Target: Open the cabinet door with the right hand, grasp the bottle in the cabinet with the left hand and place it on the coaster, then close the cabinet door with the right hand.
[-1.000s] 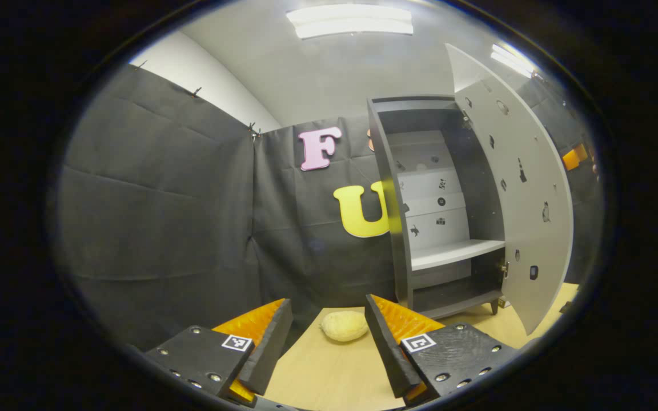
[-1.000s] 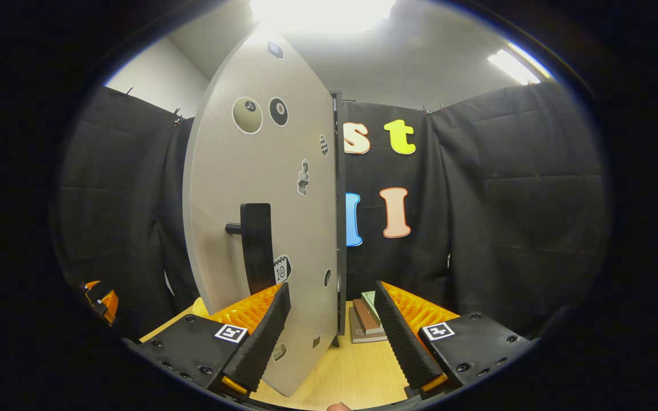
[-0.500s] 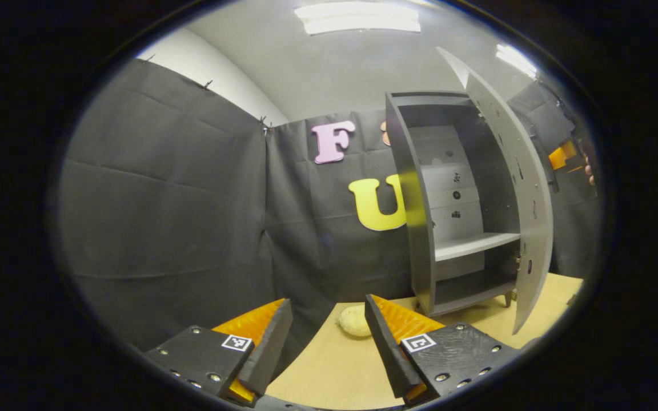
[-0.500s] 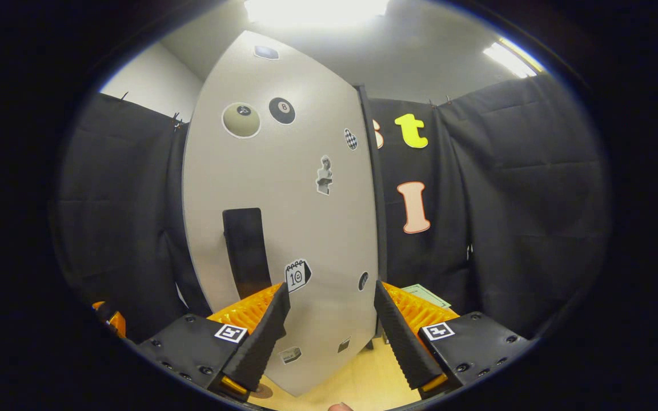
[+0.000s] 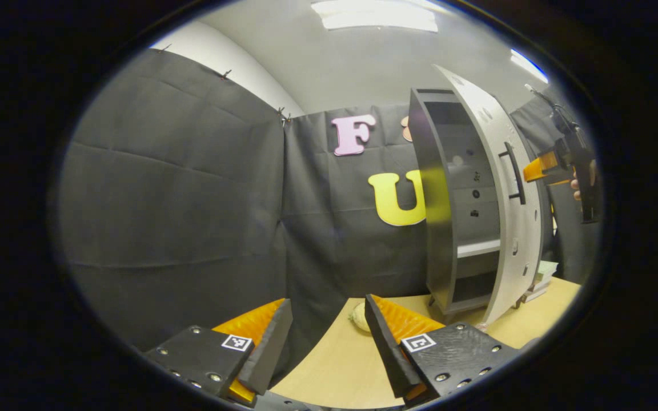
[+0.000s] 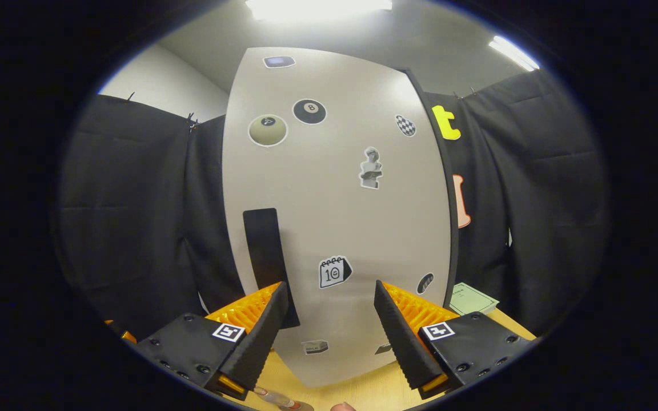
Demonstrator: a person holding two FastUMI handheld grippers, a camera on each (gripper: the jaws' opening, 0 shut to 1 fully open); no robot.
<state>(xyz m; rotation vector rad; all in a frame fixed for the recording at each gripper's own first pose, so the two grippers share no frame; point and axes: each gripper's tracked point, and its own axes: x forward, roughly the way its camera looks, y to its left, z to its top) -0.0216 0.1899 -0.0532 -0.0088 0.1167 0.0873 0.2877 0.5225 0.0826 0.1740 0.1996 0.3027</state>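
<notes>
The grey cabinet [image 5: 437,228] stands at the right of the left gripper view, its pale door [image 5: 506,228] swung most of the way shut, with a narrow strip of shelf [image 5: 477,248] still showing. My right gripper [image 6: 329,285] is open and faces the door's stickered front [image 6: 334,200] close up; the black handle [image 6: 263,251] rises just above its left finger. From the left gripper view the right gripper [image 5: 537,170], held by a hand, hovers beside the handle [image 5: 513,171]. A clear bottle [image 6: 275,398] pokes in at the bottom edge. My left gripper [image 5: 327,301] is open over the table.
A pale yellow lump [image 5: 358,317] lies on the wooden table [image 5: 334,365], partly behind my left gripper's right finger. Books [image 5: 540,273] are stacked to the right of the cabinet, and a green booklet [image 6: 472,297] lies there in the right gripper view.
The door has swung from wide open to nearly shut, with my right gripper following its front. The left gripper has turned left, so the cabinet sits farther right in its view.
</notes>
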